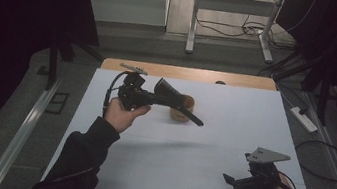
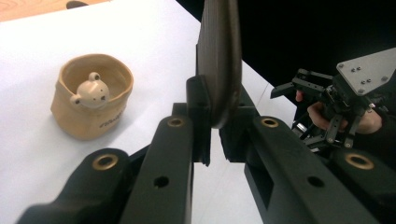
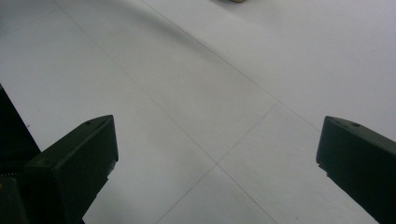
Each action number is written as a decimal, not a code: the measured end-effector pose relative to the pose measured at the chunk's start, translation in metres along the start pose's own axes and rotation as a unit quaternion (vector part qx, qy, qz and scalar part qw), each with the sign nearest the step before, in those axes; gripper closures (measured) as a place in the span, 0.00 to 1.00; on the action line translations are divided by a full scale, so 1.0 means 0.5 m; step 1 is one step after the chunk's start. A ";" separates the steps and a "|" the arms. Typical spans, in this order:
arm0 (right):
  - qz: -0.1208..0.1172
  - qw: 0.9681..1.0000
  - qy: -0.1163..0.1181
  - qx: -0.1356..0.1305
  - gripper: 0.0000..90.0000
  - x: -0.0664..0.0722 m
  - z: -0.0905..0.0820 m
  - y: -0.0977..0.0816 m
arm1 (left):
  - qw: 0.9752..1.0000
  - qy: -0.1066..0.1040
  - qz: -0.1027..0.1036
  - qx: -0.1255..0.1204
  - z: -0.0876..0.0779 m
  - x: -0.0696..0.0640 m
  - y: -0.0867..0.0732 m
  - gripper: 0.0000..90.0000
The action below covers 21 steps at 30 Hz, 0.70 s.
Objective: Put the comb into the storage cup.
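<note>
Left gripper view has the left gripper (image 2: 212, 126) pinching a thin, stiff, probably slippery dark lid (image 2: 219, 60) by its rim, above the table just right of the bear cup (image 2: 92, 101), while the right gripper (image 1: 243, 182) idles near-right, jaws spread.

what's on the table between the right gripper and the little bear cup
Nothing: in the high view, only bare white tabletop lies between the right gripper and the bear cup.

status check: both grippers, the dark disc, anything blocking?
Left gripper shut on dark disc, held off table. Right gripper open, empty. Bear cup beside disc; nothing blocking.
</note>
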State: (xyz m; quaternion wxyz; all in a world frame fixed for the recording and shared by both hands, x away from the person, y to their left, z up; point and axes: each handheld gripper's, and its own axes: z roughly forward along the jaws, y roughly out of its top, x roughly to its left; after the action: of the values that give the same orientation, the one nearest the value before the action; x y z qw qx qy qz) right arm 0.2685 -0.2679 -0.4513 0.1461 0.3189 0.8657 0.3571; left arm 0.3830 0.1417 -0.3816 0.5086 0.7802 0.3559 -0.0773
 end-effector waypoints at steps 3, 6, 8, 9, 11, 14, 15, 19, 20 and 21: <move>0.004 1.000 -0.003 -0.001 0.00 -0.003 -0.005 -0.005 | 1.000 0.004 0.002 -0.001 -0.003 0.002 0.006 0.92; 0.009 1.000 -0.006 -0.001 0.00 -0.006 -0.010 -0.010 | 1.000 0.008 0.000 -0.003 -0.005 0.006 0.012 0.92; 0.013 1.000 -0.011 0.000 0.00 -0.009 -0.014 -0.015 | 1.000 0.011 -0.002 -0.006 -0.007 0.011 0.016 0.92; 0.013 1.000 -0.011 0.000 0.00 -0.009 -0.014 -0.015 | 1.000 0.011 -0.002 -0.006 -0.007 0.011 0.016 0.92; 0.016 1.000 -0.014 0.000 0.00 -0.011 -0.017 -0.019 | 1.000 0.015 -0.004 -0.006 -0.009 0.015 0.019 0.92; 0.021 1.000 -0.017 0.000 0.00 -0.013 -0.021 -0.023 | 1.000 0.019 -0.007 -0.007 -0.011 0.020 0.024 0.92; 0.022 1.000 -0.018 0.001 0.00 -0.014 -0.023 -0.025 | 1.000 0.021 -0.006 -0.007 -0.012 0.022 0.026 0.92; 0.027 0.999 -0.023 0.002 0.00 -0.018 -0.029 -0.031 | 0.999 0.030 -0.006 -0.010 -0.019 0.027 0.037 0.92; 0.029 0.999 -0.024 0.002 0.00 -0.018 -0.031 -0.033 | 0.999 0.033 -0.007 -0.012 -0.021 0.029 0.040 0.92; 0.033 0.999 -0.027 0.002 0.00 -0.020 -0.034 -0.036 | 0.999 0.035 -0.006 -0.013 -0.022 0.030 0.041 0.92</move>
State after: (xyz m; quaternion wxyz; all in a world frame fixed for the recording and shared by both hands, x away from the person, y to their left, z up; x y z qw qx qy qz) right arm 0.2600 -0.2932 -0.4520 0.1570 0.3572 0.8512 0.3510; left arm 0.4047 0.1536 -0.3684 0.5052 0.7736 0.3794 -0.0484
